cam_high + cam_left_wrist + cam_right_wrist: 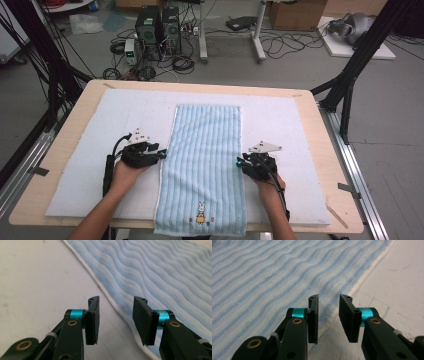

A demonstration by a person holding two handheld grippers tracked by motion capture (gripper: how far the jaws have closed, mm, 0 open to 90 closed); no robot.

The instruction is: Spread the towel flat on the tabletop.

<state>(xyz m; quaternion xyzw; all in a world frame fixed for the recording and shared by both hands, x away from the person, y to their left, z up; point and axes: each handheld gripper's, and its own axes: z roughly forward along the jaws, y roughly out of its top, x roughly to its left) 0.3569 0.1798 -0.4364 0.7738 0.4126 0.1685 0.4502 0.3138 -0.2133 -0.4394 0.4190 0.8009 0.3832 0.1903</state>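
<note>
One blue striped towel [202, 165] lies flat along the middle of the white mat [90, 150] on the desk [320, 130]. Two tools flank it: the left tool [162, 152] at its left edge and the right tool [240, 161] at its right edge, each with jaws partly open and empty.

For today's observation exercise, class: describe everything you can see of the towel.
The towel is a long rectangle of soft terry-looking cloth, light blue with paler lengthwise stripes and a white hem. A small rabbit figure is stitched near its near end. It lies flat and unfolded on the pale mat, its near end reaching past the mat's front edge. An open gripper sits at each long edge, pads clear of the cloth.
</note>
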